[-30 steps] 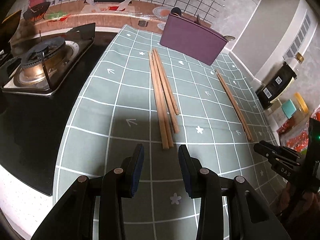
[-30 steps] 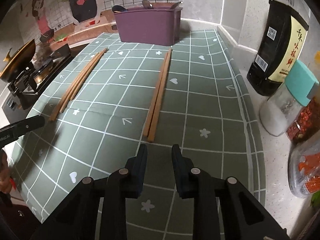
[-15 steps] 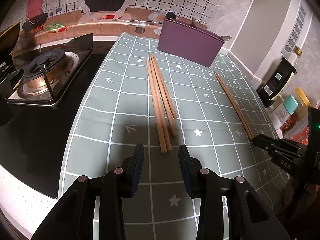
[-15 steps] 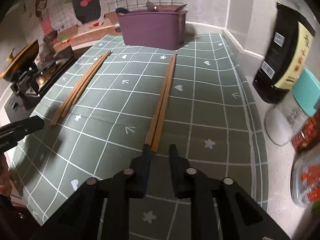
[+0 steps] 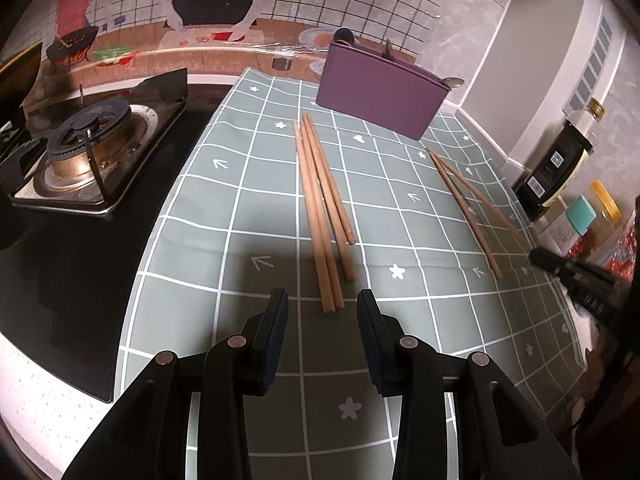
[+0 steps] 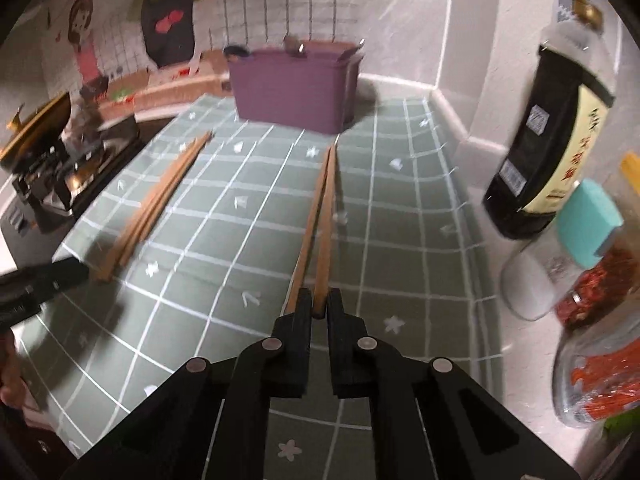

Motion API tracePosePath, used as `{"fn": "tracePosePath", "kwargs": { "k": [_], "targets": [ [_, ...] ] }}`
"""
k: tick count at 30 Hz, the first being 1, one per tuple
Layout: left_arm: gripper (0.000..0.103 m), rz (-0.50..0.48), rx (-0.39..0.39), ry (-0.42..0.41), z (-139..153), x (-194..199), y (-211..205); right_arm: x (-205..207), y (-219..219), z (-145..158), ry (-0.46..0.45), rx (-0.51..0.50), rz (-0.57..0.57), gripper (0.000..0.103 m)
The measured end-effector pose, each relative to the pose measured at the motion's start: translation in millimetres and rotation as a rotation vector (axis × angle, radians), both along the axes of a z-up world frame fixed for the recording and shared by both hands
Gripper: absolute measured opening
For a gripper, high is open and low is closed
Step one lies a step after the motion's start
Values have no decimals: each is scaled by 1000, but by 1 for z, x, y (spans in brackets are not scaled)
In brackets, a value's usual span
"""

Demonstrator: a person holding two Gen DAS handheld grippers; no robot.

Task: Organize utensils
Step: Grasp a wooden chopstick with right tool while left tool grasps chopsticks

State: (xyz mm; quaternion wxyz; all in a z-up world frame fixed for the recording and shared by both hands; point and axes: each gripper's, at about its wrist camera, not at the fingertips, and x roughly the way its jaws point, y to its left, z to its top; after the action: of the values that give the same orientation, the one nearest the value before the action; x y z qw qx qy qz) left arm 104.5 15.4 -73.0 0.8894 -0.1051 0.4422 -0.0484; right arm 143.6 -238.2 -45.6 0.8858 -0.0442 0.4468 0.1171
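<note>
Right wrist: right claw (image 6: 319,305) grips chopstick pair (image 6: 320,216) (mid-mat).

Red Chinese characters were seen on the cream label of the dark sauce bottle (image 6: 552,148), but they were too blurred to be read. A barcode sticker was also seen on it. No other words could be read.

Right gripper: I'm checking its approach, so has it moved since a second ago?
Yes. The right gripper has advanced toward the purple bin; its jaws now close around the near ends of the chopstick pair.
</note>
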Motion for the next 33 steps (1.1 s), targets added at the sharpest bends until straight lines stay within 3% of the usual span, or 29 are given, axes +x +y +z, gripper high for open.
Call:
{"fn": "tracePosePath", "kwargs": {
  "k": [6,10,21,27,33],
  "targets": [
    [28,-8,29,6,-3,3,-4,-1,-6,9,-5,51,-22,7],
    [19,-30,89,32,-9,7,-12,-3,-5,7,6,63,-24,7],
    [19,2,129,61,-16,16,-7,-1,-5,1,30,68,-24,7],
    [19,-3,94,56,-17,17,-1,0,-4,-1,38,72,-20,7],
    [19,0,133,47,-18,26,-7,1,-2,-1,35,70,-18,7]
  ]
}}
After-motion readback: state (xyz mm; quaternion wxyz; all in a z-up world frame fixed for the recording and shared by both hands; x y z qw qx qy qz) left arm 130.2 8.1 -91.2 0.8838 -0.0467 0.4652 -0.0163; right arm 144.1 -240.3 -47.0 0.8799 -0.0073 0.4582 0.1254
